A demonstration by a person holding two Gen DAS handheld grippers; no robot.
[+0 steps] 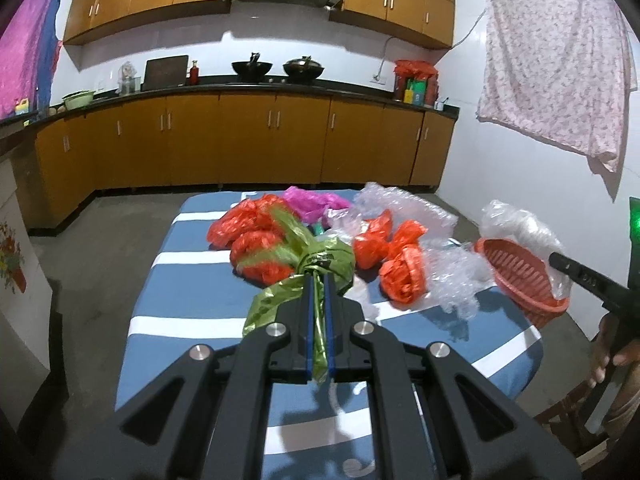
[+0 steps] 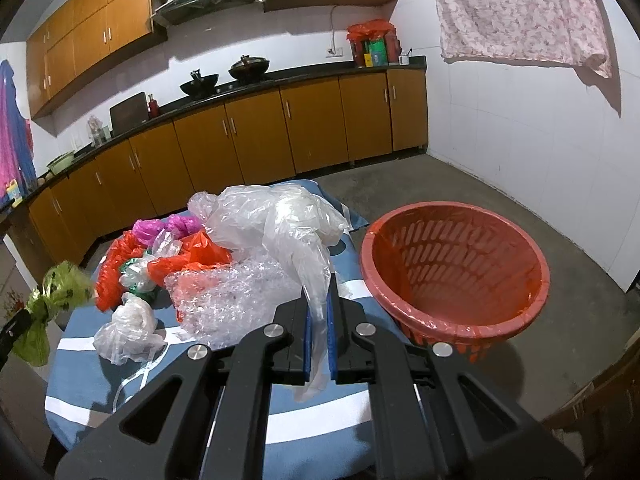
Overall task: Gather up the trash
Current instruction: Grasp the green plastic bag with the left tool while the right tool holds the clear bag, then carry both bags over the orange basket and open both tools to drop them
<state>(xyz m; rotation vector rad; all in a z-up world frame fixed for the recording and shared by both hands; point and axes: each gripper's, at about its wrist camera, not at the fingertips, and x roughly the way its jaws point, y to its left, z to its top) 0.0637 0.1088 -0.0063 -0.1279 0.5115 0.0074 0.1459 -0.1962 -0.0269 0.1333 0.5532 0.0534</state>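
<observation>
Left hand-held gripper (image 1: 319, 280) is clamped tight on a green plastic bag (image 1: 316, 256), crumpled plastic pinched between the blue pads (image 1: 308, 328) and trailing out on both ends, bag lifted above the counter (image 1: 192, 320), which wears a blue-and-white striped cloth. Right hand-held gripper (image 2: 319, 284) is likewise closed down on a clear plastic bag (image 2: 276, 216), a thin strip of film running between its pads and hanging below them, the bulk of the bag ballooning up ahead of the fingers. Red basket (image 2: 456, 276), lined with a red bag, sits at the counter's right edge, just beside the right gripper, tilted with its mouth toward the camera; inside looks bare. Remaining trash on the cloth: bubble wrap (image 2: 236, 296) next to the right gripper, orange-red bags (image 1: 256, 236) in the middle, a magenta bag (image 1: 316, 202) at the far end, a small knotted whitish bag (image 2: 128, 328) near the front left. In the left view the right gripper's black body (image 1: 588, 280) shows over the basket with the person's hand (image 1: 612, 356) behind it. In the right view the green bag shows at the far left, off the counter edge.
</observation>
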